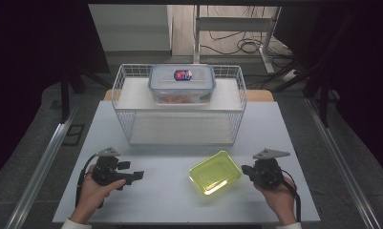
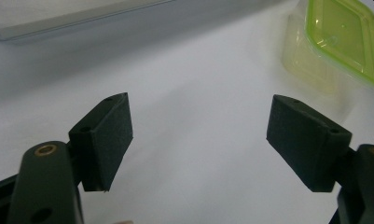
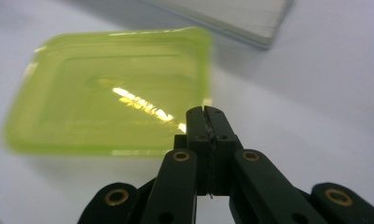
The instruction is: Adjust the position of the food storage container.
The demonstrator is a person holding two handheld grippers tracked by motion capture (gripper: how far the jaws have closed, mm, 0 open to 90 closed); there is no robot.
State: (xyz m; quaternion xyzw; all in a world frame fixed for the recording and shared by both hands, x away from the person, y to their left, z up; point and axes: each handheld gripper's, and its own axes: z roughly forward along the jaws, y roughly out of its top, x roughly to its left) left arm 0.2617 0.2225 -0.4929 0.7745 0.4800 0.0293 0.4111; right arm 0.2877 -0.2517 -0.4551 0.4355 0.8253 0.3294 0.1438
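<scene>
A lime-green lidded container (image 1: pixel 215 172) lies on the white table (image 1: pixel 170 202), right of the middle. My right gripper (image 1: pixel 247 169) sits just to its right, jaws pressed together with nothing between them. In the right gripper view the shut tips (image 3: pixel 205 113) hover over the near edge of the green container (image 3: pixel 110 107). My left gripper (image 1: pixel 137 175) rests at the table's left, held in a hand, pointing right. Its pads (image 2: pixel 105 135) stand wide apart over bare table, and the green container (image 2: pixel 343 37) shows far off at the upper right.
A white wire basket rack (image 1: pixel 120 95) stands at the back middle of the table. On its upper shelf sits a clear box with a blue-rimmed lid (image 1: pixel 182 83), with orange contents. Table edges run close behind both hands.
</scene>
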